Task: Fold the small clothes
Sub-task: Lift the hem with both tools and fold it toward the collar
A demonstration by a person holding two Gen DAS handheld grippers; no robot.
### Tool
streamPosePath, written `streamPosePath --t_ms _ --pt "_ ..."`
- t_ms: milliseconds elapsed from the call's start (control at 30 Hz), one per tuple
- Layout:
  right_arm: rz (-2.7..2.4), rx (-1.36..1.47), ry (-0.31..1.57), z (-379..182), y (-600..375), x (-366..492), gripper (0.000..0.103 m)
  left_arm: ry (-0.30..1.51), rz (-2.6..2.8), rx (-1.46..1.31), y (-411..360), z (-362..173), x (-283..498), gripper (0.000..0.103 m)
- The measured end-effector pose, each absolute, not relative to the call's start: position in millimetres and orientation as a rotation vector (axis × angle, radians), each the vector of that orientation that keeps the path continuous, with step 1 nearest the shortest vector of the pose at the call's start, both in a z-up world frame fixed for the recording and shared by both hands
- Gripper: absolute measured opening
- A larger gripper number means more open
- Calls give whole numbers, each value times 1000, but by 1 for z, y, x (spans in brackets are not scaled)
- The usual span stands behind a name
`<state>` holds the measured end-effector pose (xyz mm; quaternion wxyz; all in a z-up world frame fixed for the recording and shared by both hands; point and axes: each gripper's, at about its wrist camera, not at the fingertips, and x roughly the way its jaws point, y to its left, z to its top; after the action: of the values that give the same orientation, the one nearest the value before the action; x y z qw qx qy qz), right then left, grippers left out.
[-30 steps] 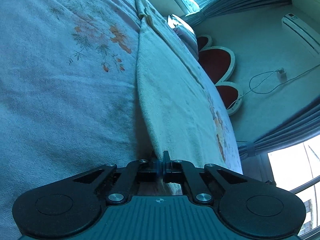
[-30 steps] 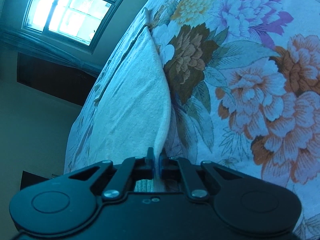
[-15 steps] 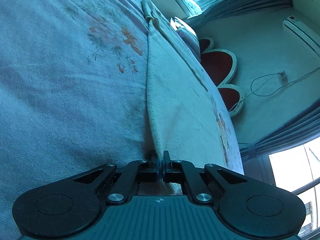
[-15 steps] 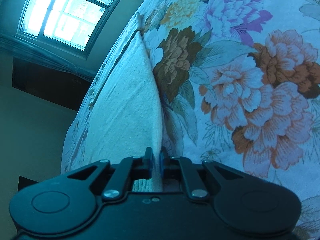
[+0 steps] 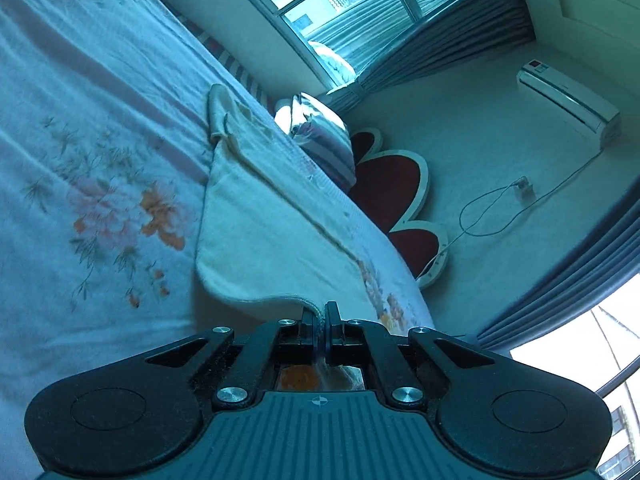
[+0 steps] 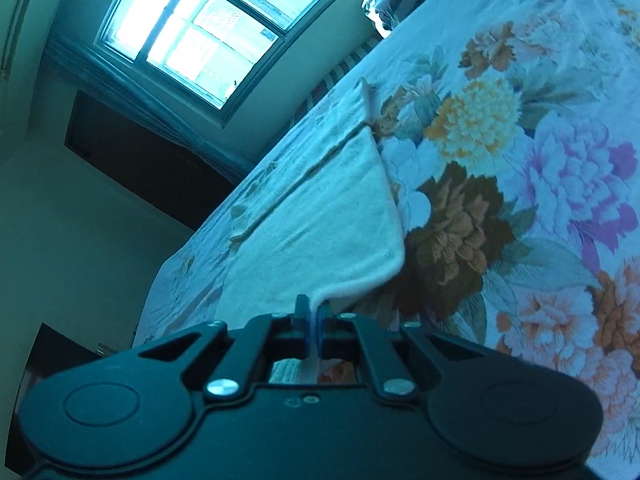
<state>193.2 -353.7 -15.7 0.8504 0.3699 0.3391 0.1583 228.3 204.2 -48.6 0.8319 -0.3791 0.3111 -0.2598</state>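
A small cream garment (image 5: 264,236) lies on the floral bedspread (image 5: 88,184), stretching away from me. My left gripper (image 5: 319,312) is shut on its near edge, which is lifted and curls up off the bed. In the right wrist view the same garment (image 6: 320,224) lies on the bedspread (image 6: 520,184). My right gripper (image 6: 312,307) is shut on its other near corner, also raised a little. The far end of the garment rests bunched on the bed.
Beyond the bed's far edge are a striped pillow (image 5: 320,136), a red heart-shaped headboard (image 5: 392,184), a window with curtains (image 5: 360,12) and a wall air conditioner (image 5: 568,96). The right wrist view shows another window (image 6: 208,28) and a dark cabinet (image 6: 132,168).
Both grippers have lifted and tilted upward with the garment's near edge. That edge now curls off the bedspread instead of lying flat, and more of the room shows.
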Motion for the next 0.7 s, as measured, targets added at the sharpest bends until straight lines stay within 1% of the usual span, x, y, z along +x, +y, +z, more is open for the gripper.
streamPosePath --t_ms 133,333,533,700 --pt "373 746 650 18 -355 236 4 608 -563 -850 201 -34 271 2" --pt "386 697 611 42 -362 305 4 562 -542 -847 187 -16 340 2" --pt "394 686 607 37 -370 386 4 530 -525 -817 175 -4 413 2" --pt "417 691 611 26 -374 458 4 532 -475 -800 170 -14 474 2"
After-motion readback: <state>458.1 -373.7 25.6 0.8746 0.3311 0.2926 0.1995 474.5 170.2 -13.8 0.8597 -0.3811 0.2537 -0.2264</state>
